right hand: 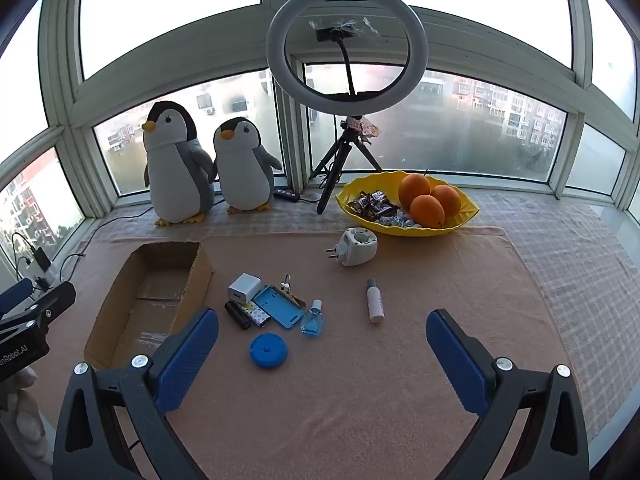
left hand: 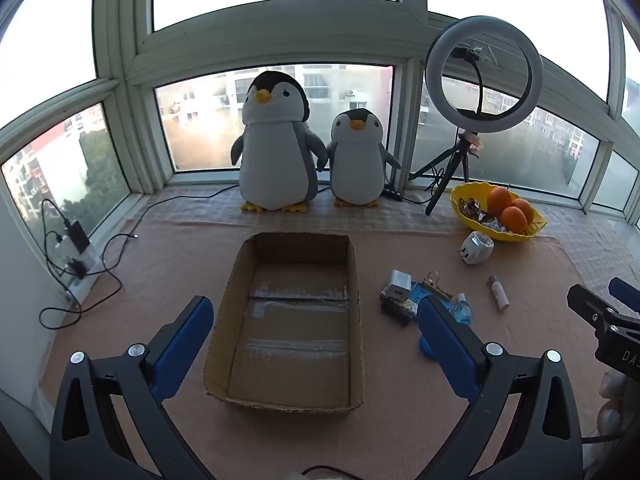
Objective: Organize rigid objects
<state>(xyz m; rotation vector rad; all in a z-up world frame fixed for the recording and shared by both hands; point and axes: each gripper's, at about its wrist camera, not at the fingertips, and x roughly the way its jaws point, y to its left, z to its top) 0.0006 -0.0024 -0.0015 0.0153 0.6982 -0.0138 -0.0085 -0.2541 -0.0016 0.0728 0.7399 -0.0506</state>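
On peach cloth (right hand: 360,360): rect. cardboard box (right hand: 120,300), round blue disc (right hand: 268,350).

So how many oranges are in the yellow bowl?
3, piled at the right end of the yellow bowl: one at the back left, one at the right, one in front. More could sit hidden behind.

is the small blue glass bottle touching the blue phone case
Touching. The right wrist view shows the blue bottle pressed against the phone case's lower right corner, no mat visible between them.

Bay window (right hand: 460,132) w/ pale frames, daylight, flats outside; ring light (right hand: 347,50) on tripod; two penguin plushies (left hand: 276,148) on sill.
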